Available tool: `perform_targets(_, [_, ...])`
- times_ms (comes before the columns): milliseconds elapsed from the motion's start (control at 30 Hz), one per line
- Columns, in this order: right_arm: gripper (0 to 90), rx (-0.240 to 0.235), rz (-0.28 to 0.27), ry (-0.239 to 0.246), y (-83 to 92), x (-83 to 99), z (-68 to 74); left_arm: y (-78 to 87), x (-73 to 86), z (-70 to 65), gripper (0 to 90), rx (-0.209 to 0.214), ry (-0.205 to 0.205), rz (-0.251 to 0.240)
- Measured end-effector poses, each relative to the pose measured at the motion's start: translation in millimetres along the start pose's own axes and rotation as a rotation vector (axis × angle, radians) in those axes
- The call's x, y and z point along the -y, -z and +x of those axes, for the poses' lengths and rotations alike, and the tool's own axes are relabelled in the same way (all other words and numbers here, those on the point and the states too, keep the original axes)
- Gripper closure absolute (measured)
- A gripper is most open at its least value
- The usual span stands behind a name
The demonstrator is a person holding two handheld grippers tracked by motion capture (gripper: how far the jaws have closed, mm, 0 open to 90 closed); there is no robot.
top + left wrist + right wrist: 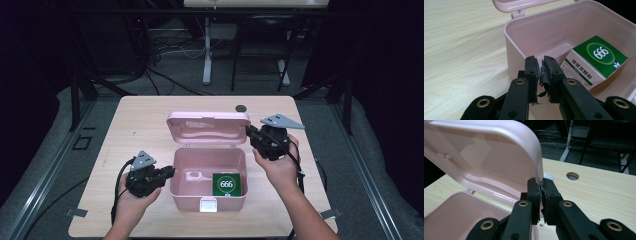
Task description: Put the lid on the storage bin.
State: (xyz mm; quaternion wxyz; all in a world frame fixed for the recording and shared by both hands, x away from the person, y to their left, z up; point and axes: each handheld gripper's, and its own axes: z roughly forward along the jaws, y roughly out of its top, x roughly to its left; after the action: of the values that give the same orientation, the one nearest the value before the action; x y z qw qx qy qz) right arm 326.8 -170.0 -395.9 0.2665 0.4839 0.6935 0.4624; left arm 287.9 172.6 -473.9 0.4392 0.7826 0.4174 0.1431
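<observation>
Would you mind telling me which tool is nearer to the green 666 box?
Left. The left tool sits at the pink case's left wall, beside the green 666 box inside. The right tool is up at the raised lid's right edge, farther away.

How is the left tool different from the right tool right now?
The left tool is beside the open pink plastic box's left wall, near the person; the right tool is farther away, at the raised pink lid's right edge. The right tool pinches that lid's rim; the left tool's jaws are closed with no object between them. Both are black and shut.
</observation>
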Motion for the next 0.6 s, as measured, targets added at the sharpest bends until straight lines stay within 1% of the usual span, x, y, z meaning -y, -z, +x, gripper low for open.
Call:
perform_targets(33, [85.9,0.001,-0.003,0.003,0.7,0.7,0.8,0.3,-0.1,0.2,81.5,0.001,0.001,0.005])
perform_targets(67, [85.9,0.002,0.007,0.011,2.1,1.0,1.1,-0.1,0.0,0.5,81.4,0.002,0.004,0.002])
perform_targets(133, [85.8,0.003,-0.018,0.004,2.9,4.4,2.4,-0.5,0.0,0.6,81.1,0.002,0.007,-0.001])
perform_targets(200, [85.6,0.001,-0.026,0.003,4.2,7.2,2.4,-0.4,-0.6,0.8,80.9,0.002,0.005,0.002])
perform_targets(367, [85.3,-0.007,-0.029,-0.007,9.0,11.8,3.5,-0.1,-3.0,1.0,80.3,0.006,0.0,-0.003])
perform_targets(400, [85.4,-0.004,-0.03,-0.002,9.8,12.6,4.1,0.5,-3.7,0.7,80.1,0.006,-0.002,-0.002])
perform_targets(500, [85.1,-0.008,-0.028,-0.006,12.1,13.6,5.3,2.5,-5.6,0.0,79.5,0.007,-0.003,-0.013])
perform_targets(600, [84.7,-0.016,-0.042,-0.021,13.0,17.3,4.5,5.9,-7.5,-0.3,78.6,0.002,-0.002,-0.029])
